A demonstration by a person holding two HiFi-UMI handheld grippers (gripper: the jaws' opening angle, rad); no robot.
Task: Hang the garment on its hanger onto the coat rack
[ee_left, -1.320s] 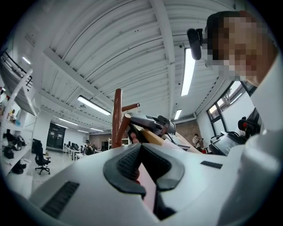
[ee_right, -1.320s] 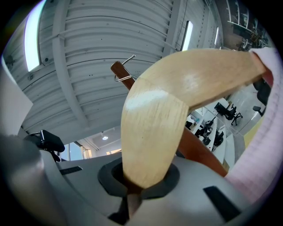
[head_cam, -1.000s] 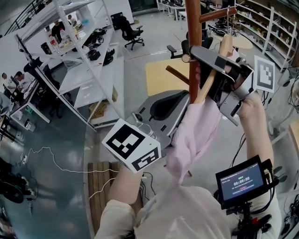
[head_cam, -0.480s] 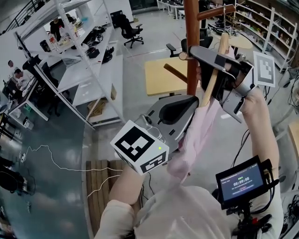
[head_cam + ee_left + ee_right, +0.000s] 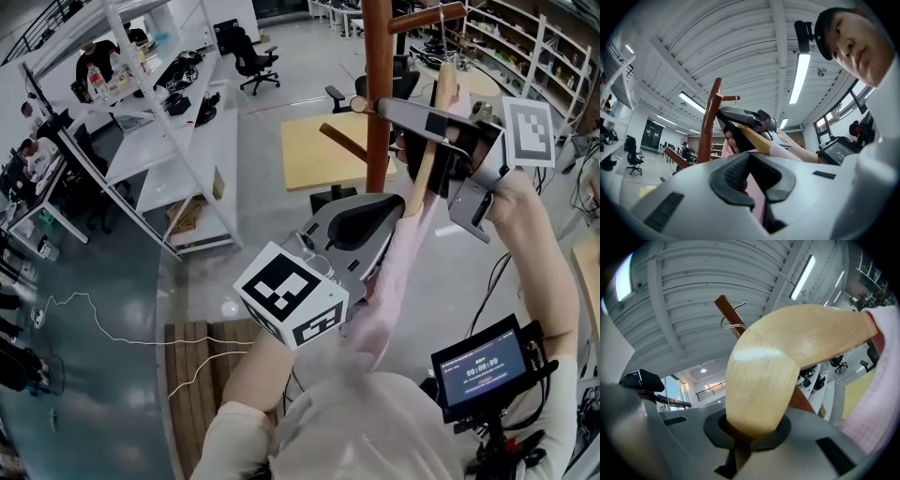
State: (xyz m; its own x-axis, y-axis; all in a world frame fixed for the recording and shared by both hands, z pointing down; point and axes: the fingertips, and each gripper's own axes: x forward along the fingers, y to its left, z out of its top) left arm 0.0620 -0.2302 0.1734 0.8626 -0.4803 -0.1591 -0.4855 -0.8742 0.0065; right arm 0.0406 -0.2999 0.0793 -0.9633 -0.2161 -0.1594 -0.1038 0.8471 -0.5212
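The right gripper point(image 5: 424, 141) is raised beside the brown pole of the coat rack point(image 5: 378, 84). Its jaws are clamped on the pale wooden hanger point(image 5: 429, 155), and the right gripper view shows the wood pinched between them. In the head view the hanger stands steeply tilted, with its upper end just right of the pole and below a peg point(image 5: 427, 16) that juts to the right. In the right gripper view the hanger's wire hook point(image 5: 723, 323) lies close against the brown wood. Whether it has caught on anything cannot be told.

The pink garment point(image 5: 398, 262) hangs from the hanger's lower arm and trails down towards the person's chest. The left gripper point(image 5: 364, 223) sits lower, in front of the pole's base. Its jaws are closed on a fold of the pink cloth, which shows between the pads in the left gripper view. A yellowish table point(image 5: 314, 155) stands on the floor beyond the rack.
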